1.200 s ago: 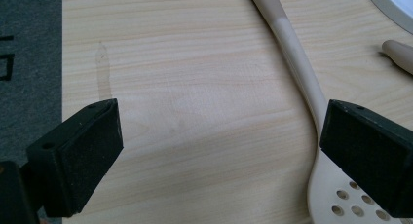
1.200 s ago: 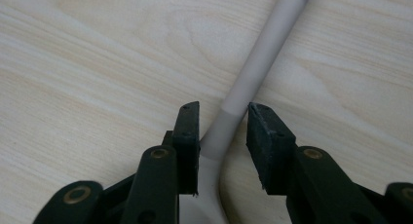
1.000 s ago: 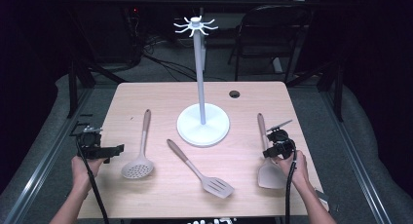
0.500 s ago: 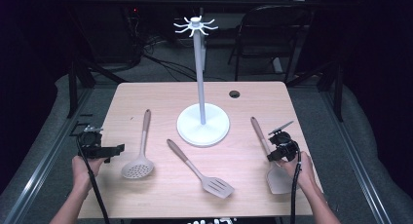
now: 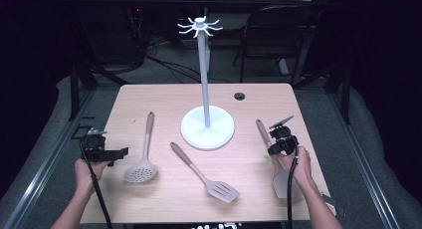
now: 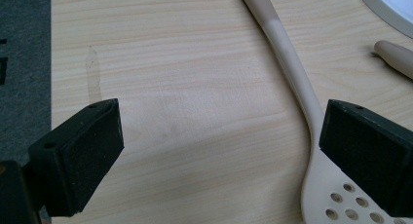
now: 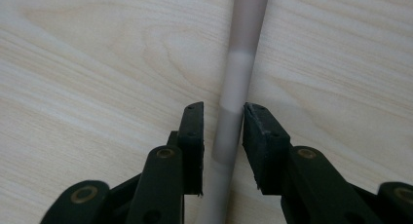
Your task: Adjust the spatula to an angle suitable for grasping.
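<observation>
The pale wood worktop (image 5: 164, 97) carries a white hook stand (image 5: 206, 124) at centre frame, and the solid spatula (image 5: 281, 176) at lower right has swung since a second ago, its handle now leaning toward the upper left. The right gripper (image 5: 277, 145) has its fingers narrowed around that handle, seemingly gripping it, likely ready for lifting to the hooks. At lower left, the left gripper (image 5: 117, 152) waits wide open and empty beside the slotted spoon (image 5: 142, 167).

a pale wooden table (image 5: 149, 94) is set on grey floor (image 5: 358, 139). a dark chair (image 5: 271, 35) and cables (image 5: 164, 64) are seen behind it.
</observation>
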The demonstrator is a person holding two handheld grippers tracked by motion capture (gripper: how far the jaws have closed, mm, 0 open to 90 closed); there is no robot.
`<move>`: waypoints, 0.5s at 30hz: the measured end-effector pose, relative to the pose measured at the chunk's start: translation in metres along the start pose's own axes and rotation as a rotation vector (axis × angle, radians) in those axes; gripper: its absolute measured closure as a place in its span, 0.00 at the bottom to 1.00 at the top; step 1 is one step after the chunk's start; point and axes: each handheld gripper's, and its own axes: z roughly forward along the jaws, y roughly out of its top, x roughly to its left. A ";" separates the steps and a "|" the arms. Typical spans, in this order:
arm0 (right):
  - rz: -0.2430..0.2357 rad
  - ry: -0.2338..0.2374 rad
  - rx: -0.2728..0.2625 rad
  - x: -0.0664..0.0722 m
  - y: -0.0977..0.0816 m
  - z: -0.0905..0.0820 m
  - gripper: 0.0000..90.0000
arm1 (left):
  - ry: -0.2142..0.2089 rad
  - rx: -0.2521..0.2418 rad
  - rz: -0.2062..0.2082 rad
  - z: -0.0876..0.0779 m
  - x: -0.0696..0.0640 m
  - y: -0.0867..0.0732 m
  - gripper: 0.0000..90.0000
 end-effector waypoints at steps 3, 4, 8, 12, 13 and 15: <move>0.010 0.001 0.023 -0.002 0.000 0.003 0.81 | -0.001 0.001 0.006 0.000 -0.001 0.000 0.02; 0.015 -0.002 0.022 -0.003 -0.001 0.004 0.81 | -0.001 0.001 0.005 0.000 -0.002 0.001 0.02; 0.022 0.001 0.027 -0.003 -0.002 0.007 0.82 | -0.005 0.001 0.013 0.000 -0.004 0.002 0.02; 0.031 -0.008 0.024 -0.002 -0.002 0.008 0.84 | -0.001 -0.001 0.030 -0.001 -0.008 0.003 0.02; 0.030 -0.009 0.026 -0.002 -0.002 0.008 0.84 | -0.004 -0.001 0.031 -0.001 -0.009 0.003 0.02; 0.022 -0.019 0.026 -0.001 -0.002 0.009 0.84 | -0.007 0.000 0.034 -0.002 -0.012 0.004 0.02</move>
